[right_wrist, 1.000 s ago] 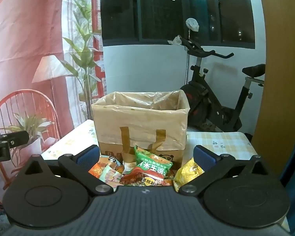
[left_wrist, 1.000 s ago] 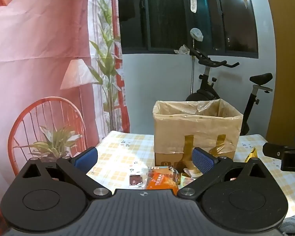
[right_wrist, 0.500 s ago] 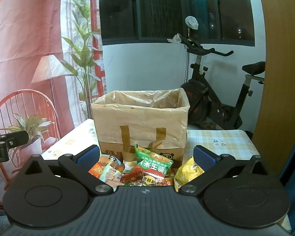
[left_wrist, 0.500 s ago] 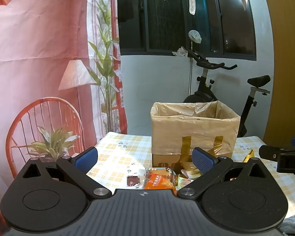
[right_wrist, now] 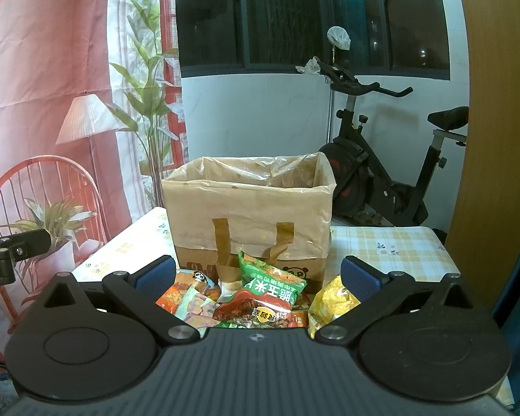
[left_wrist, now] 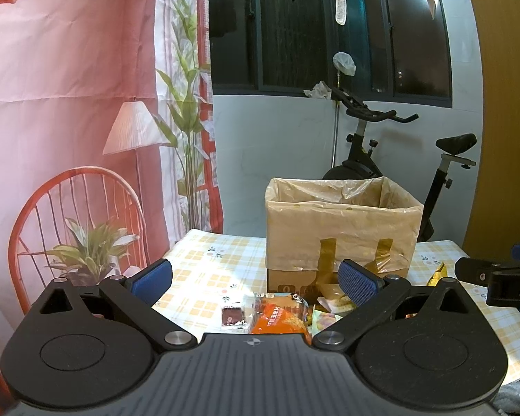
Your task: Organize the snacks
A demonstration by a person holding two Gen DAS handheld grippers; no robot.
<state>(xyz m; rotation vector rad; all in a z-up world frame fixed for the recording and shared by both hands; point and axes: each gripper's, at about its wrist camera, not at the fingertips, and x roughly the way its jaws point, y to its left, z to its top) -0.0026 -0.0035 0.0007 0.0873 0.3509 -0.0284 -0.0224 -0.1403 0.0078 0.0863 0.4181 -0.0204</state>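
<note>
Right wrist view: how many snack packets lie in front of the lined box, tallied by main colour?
green packet: 1
yellow packet: 1
orange packet: 1
dark red packet: 1
pale pastel packet: 1
Total: 5 told apart; more may lie hidden underneath.

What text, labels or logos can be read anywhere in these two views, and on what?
"DA", cut off by the frame edge: right gripper body, left wrist view.
"AI", likewise cut off: left gripper body, right wrist view.
Large white Chinese characters, seen upside down: green snack packet.
Print on the orange packet, yellow packet and cardboard box: too small or blurred.
</note>
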